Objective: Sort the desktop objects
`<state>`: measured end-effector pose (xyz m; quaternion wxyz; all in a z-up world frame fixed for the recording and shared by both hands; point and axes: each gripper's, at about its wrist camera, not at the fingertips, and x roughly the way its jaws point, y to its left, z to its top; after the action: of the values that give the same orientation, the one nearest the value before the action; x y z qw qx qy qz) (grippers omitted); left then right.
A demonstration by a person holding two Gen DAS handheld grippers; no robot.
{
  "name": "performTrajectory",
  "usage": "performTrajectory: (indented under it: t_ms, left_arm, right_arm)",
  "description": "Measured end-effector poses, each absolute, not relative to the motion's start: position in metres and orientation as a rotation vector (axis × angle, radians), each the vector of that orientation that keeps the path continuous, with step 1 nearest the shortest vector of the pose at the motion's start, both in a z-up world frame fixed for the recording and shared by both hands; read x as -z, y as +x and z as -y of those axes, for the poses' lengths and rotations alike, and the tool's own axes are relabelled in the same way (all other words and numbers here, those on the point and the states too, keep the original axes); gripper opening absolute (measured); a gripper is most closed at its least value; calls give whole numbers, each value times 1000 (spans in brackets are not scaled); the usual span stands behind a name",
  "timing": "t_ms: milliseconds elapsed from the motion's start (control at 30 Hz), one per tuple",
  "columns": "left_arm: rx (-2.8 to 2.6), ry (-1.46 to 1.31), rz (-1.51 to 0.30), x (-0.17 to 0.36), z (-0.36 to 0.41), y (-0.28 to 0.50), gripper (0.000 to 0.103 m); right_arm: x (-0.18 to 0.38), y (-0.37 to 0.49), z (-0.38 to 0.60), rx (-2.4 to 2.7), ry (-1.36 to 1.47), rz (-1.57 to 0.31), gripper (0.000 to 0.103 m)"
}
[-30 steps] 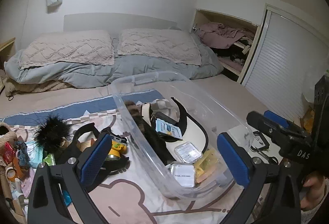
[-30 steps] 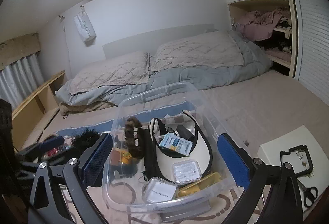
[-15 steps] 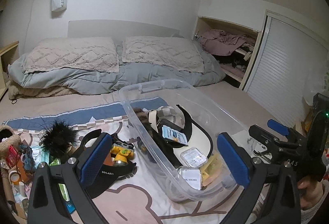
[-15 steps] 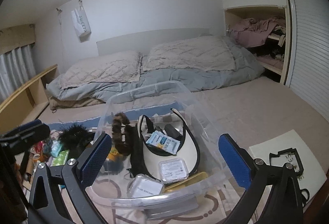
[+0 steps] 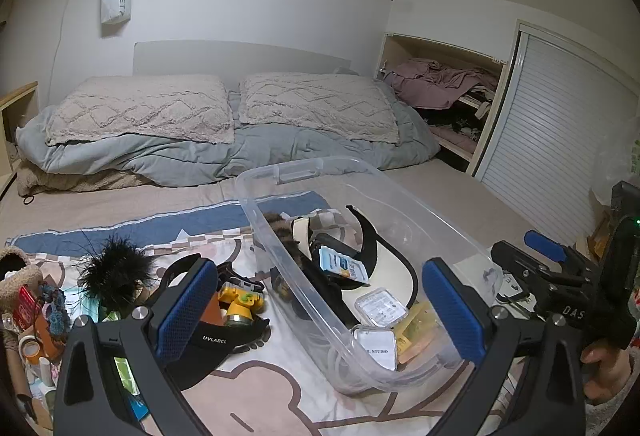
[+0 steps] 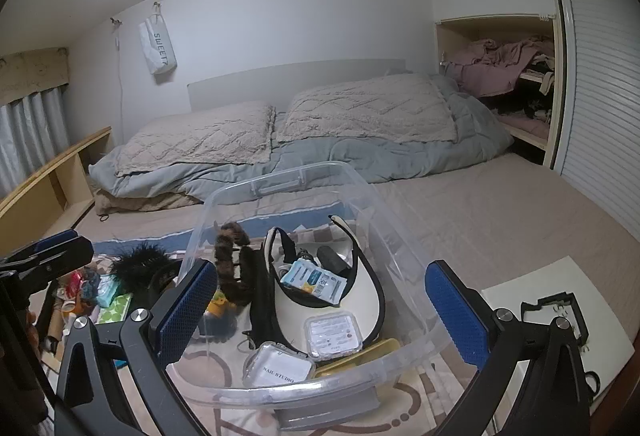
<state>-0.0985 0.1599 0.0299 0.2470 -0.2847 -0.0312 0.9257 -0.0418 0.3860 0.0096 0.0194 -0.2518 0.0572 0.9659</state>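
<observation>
Tools are both held spread wide, nothing pinched: left tool [image 5: 320, 304], right tool [image 6: 320, 304]. Clear rectangular plastic bin [image 6: 280, 171] is seen on the bed straight ahead of both, between the blue pads. Inside it are laid a cream-and-black visor [image 6: 360, 300], a brown furry hair claw [image 6: 230, 256], a blue-white packet [image 6: 316, 278] and small clear cases. Loose clutter, a black feathery puff [image 5: 114, 270] and a yellow toy camera [image 5: 240, 302], is left of the bin, beside the left tool's left finger.

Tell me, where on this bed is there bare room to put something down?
The plain sheet between the clear bin and the folded duvet is bare, running right toward the shutter door. Left of the bin it is crowded: black fluffy ball, yellow toy, tape rolls.
</observation>
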Motion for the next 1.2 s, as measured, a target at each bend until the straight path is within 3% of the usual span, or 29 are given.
performTrajectory:
  t_ms: [633, 1200]
  left_arm:
    - [-2563, -744, 124, -39, -136, -91, 103]
    - [-2719, -745, 116, -40, -57, -70, 103]
  right_arm:
    - [-13, -47, -374, -3035, -755, -118, 103]
    - [-21, -50, -320, -3184, -712, -86, 103]
